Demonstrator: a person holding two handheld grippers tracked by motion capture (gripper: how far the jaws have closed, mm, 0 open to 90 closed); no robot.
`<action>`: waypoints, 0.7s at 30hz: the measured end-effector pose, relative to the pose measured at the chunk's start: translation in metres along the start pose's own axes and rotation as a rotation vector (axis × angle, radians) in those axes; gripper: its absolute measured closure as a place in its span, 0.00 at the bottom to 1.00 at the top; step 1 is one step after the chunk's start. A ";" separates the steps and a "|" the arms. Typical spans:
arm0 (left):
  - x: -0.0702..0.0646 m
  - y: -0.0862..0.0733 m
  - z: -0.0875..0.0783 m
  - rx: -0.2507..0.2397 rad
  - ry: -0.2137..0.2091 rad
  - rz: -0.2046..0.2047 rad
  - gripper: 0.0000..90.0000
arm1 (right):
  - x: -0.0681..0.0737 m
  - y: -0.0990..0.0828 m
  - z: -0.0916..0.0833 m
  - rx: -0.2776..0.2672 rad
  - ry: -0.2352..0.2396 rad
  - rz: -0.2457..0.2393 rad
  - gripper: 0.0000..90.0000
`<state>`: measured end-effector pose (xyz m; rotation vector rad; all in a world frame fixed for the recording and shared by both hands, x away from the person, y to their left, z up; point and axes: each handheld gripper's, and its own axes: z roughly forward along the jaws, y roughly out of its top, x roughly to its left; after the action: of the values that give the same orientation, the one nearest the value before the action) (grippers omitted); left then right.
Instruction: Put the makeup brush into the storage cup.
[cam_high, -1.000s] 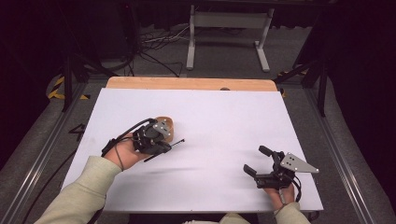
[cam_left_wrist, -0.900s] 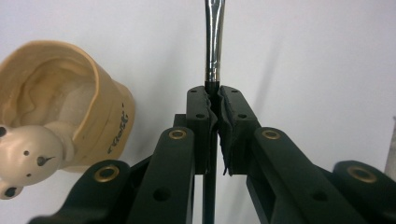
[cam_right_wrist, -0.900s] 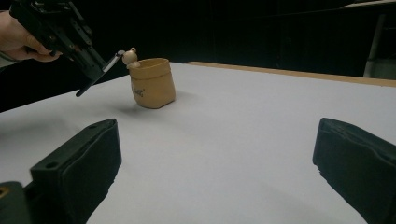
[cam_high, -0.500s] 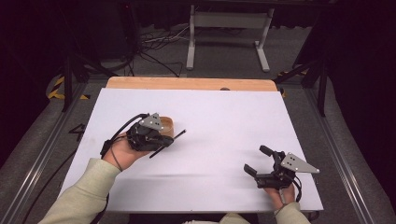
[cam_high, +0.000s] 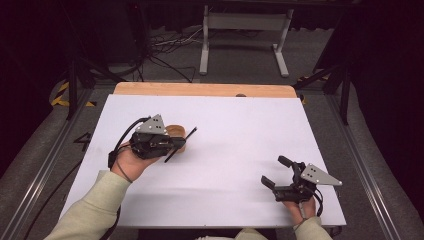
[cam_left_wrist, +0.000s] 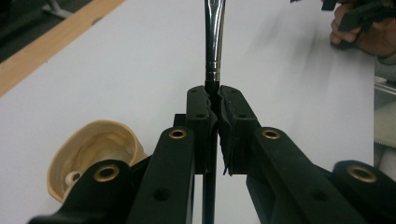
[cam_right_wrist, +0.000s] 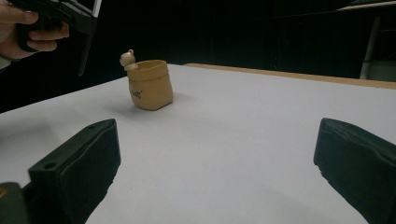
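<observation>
over table, left gripper (cam_high: 176, 145): jaws clamped on brush (cam_left_wrist: 214, 32)
brush axis: along the jaws, pointing right and away
right gripper view: pot (cam_right_wrist: 150, 85) upright, bear on rim
right gripper (cam_high: 276, 172): jaws apart, empty

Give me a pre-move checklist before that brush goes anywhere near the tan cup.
1. Left gripper shut on the brush: ok, the pads clamp its thin black handle below the metal ferrule.
2. Brush seated straight in the jaws: ok in the left gripper view, it runs along the jaw line.
3. Tan cup upright with its mouth free: ok, it stands on the white table, with a small figure on its rim.
4. Brush lined up over the cup's mouth: cannot tell; in the high view the left gripper covers most of the cup.
5. Right gripper out of the way: ok, open and far from the cup.
</observation>
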<state>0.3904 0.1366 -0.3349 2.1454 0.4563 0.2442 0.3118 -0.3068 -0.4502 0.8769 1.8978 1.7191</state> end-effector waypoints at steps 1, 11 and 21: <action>0.000 0.001 -0.001 -0.013 0.004 -0.003 0.92 | 0.000 0.000 0.000 0.000 -0.001 -0.001 0.01; 0.002 0.005 -0.003 -0.102 0.019 -0.021 0.92 | 0.000 0.000 0.000 0.002 0.000 0.000 0.01; 0.008 0.002 -0.006 -0.194 0.073 -0.064 0.92 | 0.000 0.000 0.000 0.001 0.003 0.005 0.01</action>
<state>0.3965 0.1435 -0.3298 1.9342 0.5209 0.3180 0.3122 -0.3070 -0.4507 0.8808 1.9004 1.7233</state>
